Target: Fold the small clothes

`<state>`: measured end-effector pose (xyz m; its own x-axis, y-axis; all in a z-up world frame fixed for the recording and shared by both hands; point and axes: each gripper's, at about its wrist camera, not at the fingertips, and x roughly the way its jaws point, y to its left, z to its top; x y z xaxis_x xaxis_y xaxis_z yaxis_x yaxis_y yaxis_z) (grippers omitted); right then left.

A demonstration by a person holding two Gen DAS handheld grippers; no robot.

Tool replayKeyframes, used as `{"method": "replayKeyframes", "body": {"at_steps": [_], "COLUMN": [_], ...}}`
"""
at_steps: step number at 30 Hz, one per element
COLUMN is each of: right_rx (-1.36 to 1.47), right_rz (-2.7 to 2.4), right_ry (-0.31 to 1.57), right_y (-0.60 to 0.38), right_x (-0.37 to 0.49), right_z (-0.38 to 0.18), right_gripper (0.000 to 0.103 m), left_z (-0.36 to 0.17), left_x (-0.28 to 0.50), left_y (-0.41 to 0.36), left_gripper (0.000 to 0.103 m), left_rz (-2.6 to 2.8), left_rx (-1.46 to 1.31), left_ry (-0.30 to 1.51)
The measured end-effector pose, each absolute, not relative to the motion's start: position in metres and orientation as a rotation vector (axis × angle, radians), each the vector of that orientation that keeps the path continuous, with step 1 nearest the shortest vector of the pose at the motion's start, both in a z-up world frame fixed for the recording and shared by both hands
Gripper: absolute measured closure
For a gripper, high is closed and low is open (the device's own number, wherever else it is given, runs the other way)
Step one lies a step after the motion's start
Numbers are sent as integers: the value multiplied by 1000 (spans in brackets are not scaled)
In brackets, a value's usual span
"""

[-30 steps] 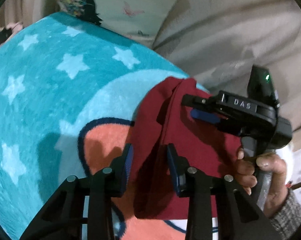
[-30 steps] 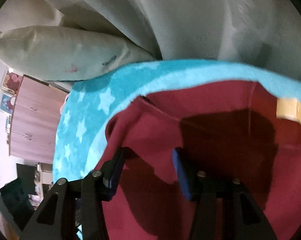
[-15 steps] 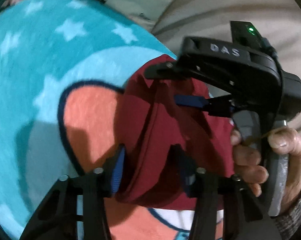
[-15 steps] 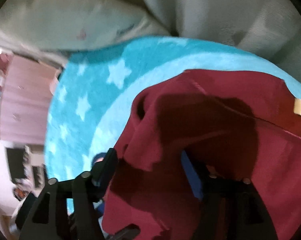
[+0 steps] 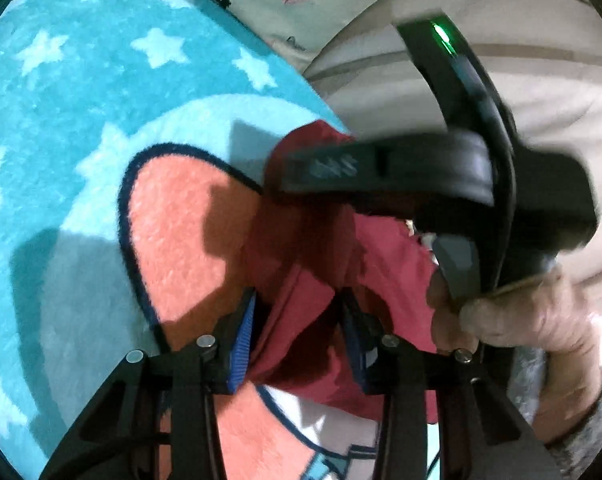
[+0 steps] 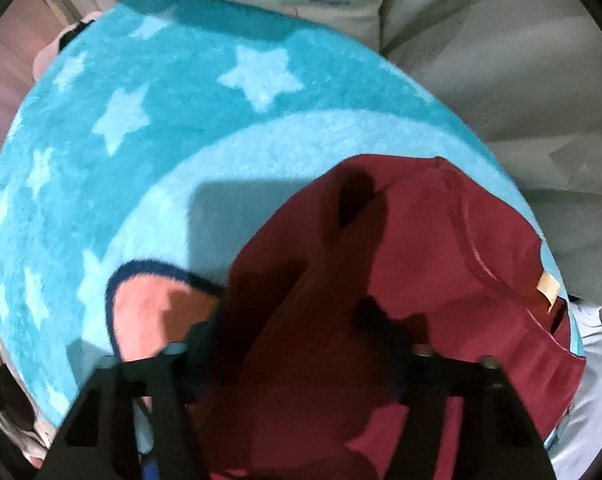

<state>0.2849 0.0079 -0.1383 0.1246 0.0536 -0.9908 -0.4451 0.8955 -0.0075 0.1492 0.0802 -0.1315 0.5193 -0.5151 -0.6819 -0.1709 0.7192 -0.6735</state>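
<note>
Left wrist view: a dark red garment (image 5: 313, 280) lies bunched on a turquoise star-print blanket (image 5: 101, 80), its long axis running from near the camera toward the blanket's far edge. The left hand-held gripper (image 5: 297, 340) is clamped on a raised fold of it. The right hand-held gripper (image 6: 297, 364), its jaws having just been closing, straddles the cloth; whether it grips cannot be told.

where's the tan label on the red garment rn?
Right wrist view, far right: the tan label sits on the hem of the dark red garment, beside the teal star blanket edge. Not visible in the left wrist view.
</note>
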Motion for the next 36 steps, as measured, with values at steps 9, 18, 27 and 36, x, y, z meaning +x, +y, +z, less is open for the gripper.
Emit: {"method": "replayKeyframes", "body": {"at_steps": [9,18,27,36], "right_rx": [29,202,391,583], "right_rz": [460,416,319,105], "right_ry": [1278,1187,1095,1078], "right_y": [-92,-192,-311,-404], "right_x": [270,237,204,173], "right_z": [-86,-58,-68,-118], "right_gripper": [85,85,86,48], "left_z": [-86,-91,-85,-77], "left_x": [115,145,140,112], "left_y": [96,20,-111,-125], "left_gripper": [65,65,65,64], "left_rz": [-316,-419,-686,-846], "left_rx": [-865,-685,-494,-408], "left_ry": [963,1052,1122,1210]}}
